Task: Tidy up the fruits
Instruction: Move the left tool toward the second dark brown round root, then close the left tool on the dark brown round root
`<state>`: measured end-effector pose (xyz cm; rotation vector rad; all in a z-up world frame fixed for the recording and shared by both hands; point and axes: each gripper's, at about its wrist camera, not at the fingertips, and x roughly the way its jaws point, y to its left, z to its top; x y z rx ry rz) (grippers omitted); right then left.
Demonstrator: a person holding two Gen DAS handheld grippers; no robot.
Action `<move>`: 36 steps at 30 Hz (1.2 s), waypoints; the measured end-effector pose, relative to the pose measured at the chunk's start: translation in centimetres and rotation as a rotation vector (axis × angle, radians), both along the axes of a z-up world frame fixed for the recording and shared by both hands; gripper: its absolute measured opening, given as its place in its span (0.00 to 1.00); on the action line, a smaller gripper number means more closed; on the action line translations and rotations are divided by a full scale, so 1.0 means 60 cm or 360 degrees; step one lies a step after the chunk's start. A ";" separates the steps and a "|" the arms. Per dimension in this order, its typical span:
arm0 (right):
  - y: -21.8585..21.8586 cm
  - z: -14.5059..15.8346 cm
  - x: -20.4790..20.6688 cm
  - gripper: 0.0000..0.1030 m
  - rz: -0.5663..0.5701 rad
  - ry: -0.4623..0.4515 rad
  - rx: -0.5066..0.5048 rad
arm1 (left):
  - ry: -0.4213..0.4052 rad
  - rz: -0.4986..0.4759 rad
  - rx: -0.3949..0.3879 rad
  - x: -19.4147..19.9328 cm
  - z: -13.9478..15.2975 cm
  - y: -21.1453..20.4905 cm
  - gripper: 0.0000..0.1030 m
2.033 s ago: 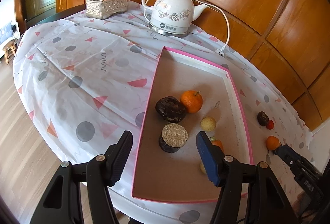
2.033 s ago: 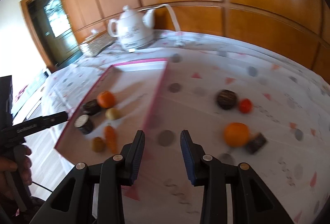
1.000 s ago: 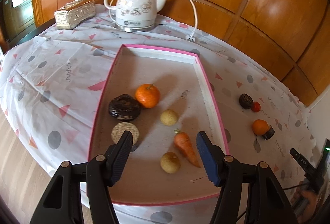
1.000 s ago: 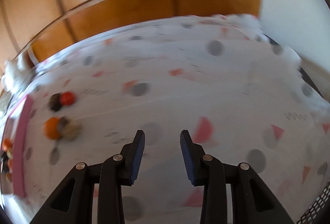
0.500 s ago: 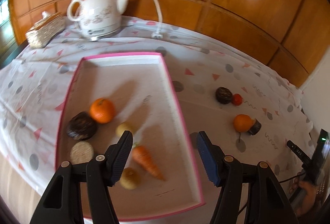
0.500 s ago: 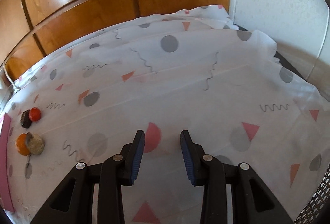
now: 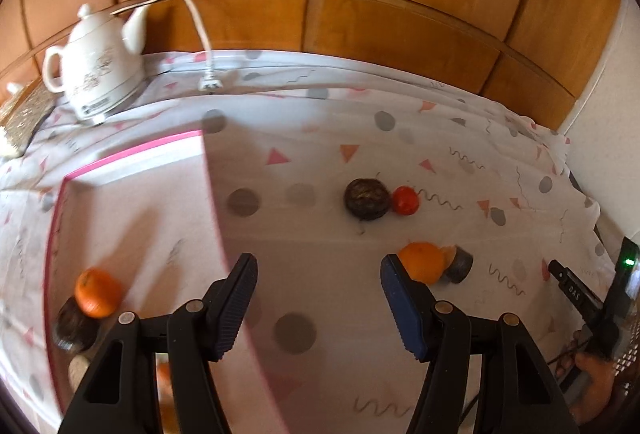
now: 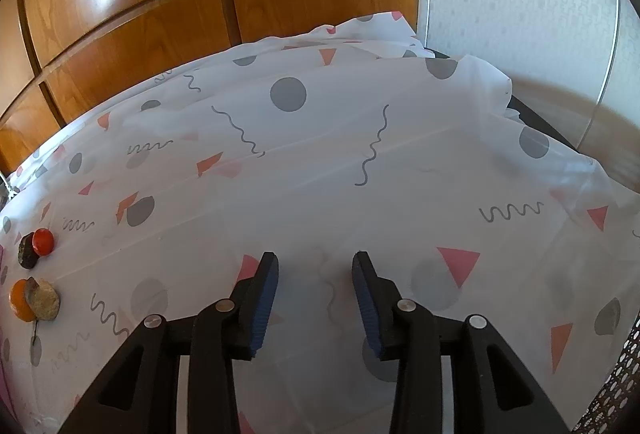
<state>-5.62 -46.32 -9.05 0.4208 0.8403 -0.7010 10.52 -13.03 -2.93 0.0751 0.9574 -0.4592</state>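
Observation:
My left gripper point(image 7: 318, 274) is open and empty above the tablecloth, just right of the pink-rimmed tray point(image 7: 214, 194). An orange point(image 7: 423, 267) lies on the cloth by its right fingertip, touching a dark round piece point(image 7: 458, 268). Farther off lie a dark brown fruit point(image 7: 366, 199) and a small red fruit point(image 7: 405, 200). The tray holds an orange point(image 7: 97, 292) and a dark fruit point(image 7: 74, 326). My right gripper point(image 8: 315, 276) is open and empty over bare cloth. In the right wrist view the same loose fruits sit at the far left: orange point(image 8: 18, 299), red fruit point(image 8: 43, 242).
A white teapot point(image 7: 96, 74) with its cord and plug point(image 7: 210, 84) stands at the back left, by a tissue box point(image 7: 22, 114). Wood panelling runs behind the table. The other gripper's handle and a hand point(image 7: 592, 318) show at the right edge. The table's edge drops off at the right point(image 8: 540, 122).
My left gripper has swung right, from over the tray to the cloth near the loose orange. My right gripper has turned away from the tray and now faces the table's far right end.

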 end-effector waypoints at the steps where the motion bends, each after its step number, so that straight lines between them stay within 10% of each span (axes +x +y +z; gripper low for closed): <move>1: 0.000 0.000 0.001 0.40 0.0003 -0.0002 0.0002 | 0.0002 -0.0009 0.0004 0.006 -0.002 -0.007 0.62; 29: 0.015 -0.005 0.008 0.58 0.0057 -0.0015 -0.0011 | 0.0159 -0.0108 0.0131 0.131 -0.110 -0.155 0.62; 31: 0.015 -0.005 0.008 0.58 0.0058 -0.0015 -0.0012 | 0.0153 -0.0109 0.0107 0.133 -0.109 -0.151 0.44; 36: 0.017 -0.006 0.008 0.60 0.0061 -0.0009 -0.0018 | 0.0197 -0.0113 0.0066 0.124 -0.103 -0.129 0.45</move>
